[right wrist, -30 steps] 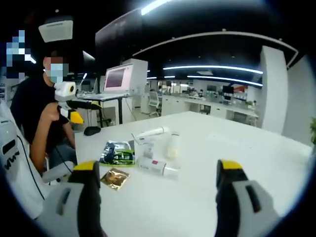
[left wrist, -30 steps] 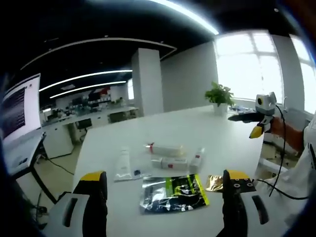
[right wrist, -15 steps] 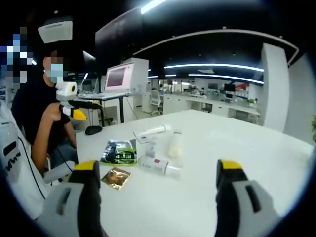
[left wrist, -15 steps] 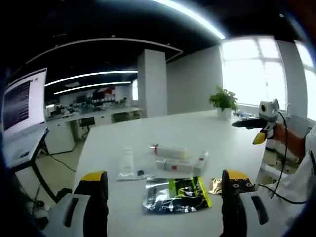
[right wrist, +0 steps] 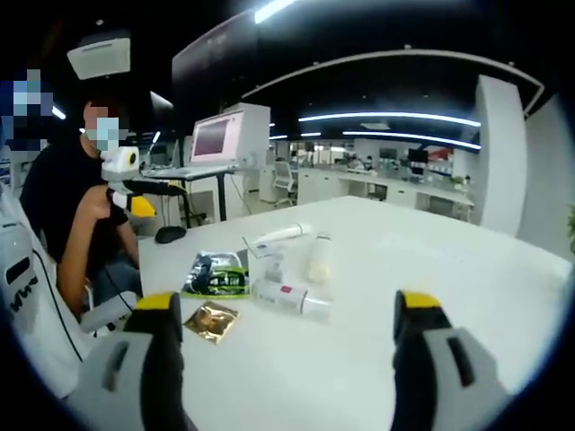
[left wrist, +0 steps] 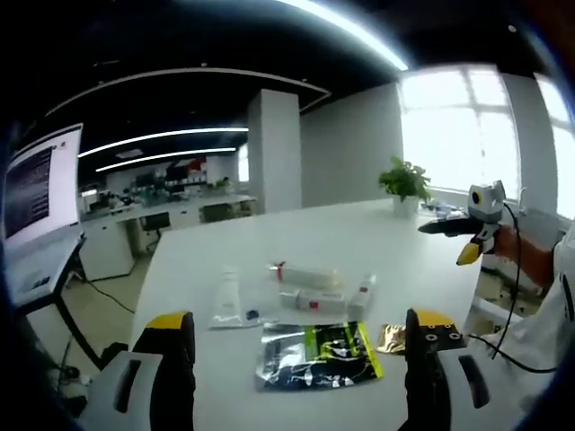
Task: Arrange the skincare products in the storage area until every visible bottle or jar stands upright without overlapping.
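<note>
Both my left gripper (left wrist: 299,364) and right gripper (right wrist: 285,346) gape wide, holding nothing, above tubes (left wrist: 304,274) and sachets (left wrist: 316,353) lying flat on the table (left wrist: 359,233).

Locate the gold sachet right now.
In the left gripper view the gold sachet lies flat on the white table, just right of the green-and-black pouch; in the right gripper view it sits nearest the camera.

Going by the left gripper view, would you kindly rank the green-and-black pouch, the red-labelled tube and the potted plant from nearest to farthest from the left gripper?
1. Green-and-black pouch, lying just ahead between the fingers.
2. Red-labelled tube, lying mid-table beyond the pouch.
3. Potted plant, at the table's far right end.
</note>
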Tool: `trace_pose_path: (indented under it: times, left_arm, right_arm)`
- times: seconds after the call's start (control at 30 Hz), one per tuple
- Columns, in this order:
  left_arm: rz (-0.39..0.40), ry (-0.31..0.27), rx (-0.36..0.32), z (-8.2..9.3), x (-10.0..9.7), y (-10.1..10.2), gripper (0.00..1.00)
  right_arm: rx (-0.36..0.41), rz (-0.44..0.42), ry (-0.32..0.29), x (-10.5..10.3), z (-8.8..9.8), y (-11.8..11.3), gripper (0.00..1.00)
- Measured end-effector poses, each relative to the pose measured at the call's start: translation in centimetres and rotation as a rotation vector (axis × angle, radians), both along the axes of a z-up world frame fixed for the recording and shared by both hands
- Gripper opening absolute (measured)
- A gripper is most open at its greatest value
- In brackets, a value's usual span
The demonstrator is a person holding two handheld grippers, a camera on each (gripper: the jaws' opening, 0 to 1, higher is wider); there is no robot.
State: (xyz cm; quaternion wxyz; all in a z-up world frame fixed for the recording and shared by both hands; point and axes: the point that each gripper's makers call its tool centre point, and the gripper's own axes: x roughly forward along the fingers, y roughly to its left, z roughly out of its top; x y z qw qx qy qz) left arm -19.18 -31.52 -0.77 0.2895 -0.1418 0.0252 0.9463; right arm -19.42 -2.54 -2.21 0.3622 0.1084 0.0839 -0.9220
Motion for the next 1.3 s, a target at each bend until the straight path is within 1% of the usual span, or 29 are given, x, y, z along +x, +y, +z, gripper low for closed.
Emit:
trace_pose_path:
  times: [0.43,0.77,0.87,0.93,1.07,1.3]
  left_arm:
    - [-0.008,-0.011,-0.011,-0.5,-0.2,0.2,0.99]
    - [0.003,-0.005,-0.01,-0.3,-0.2,-0.3,0.99]
    - [0.001,-0.006,-0.008,-0.3,-0.3,-0.4,0.99]
    - [0.004,0.0,-0.001,-0.1,-0.3,-0.5,0.99]
    - [0.008,0.003,-0.003,0.0,-0.2,-0.6,0.99]
    - [0.004,0.002,-0.012,-0.1,0.0,-0.3,0.99]
  right_arm:
    - [0.008,0.002,-0.019,-0.3,-0.7,0.0,0.99]
    - [0.005,0.003,-0.028,-0.4,-1.0,-0.1,0.99]
    - [0.009,0.007,-0.024,-0.4,-0.7,-0.2,0.99]
    - [0.008,0.006,-0.006,-0.6,-0.2,-0.3,0.99]
    - [0.003,0.008,0.013,-0.7,0.3,-0.4,0.99]
    - [0.02,-0.002,-0.015,-0.2,-0.5,0.1,0.99]
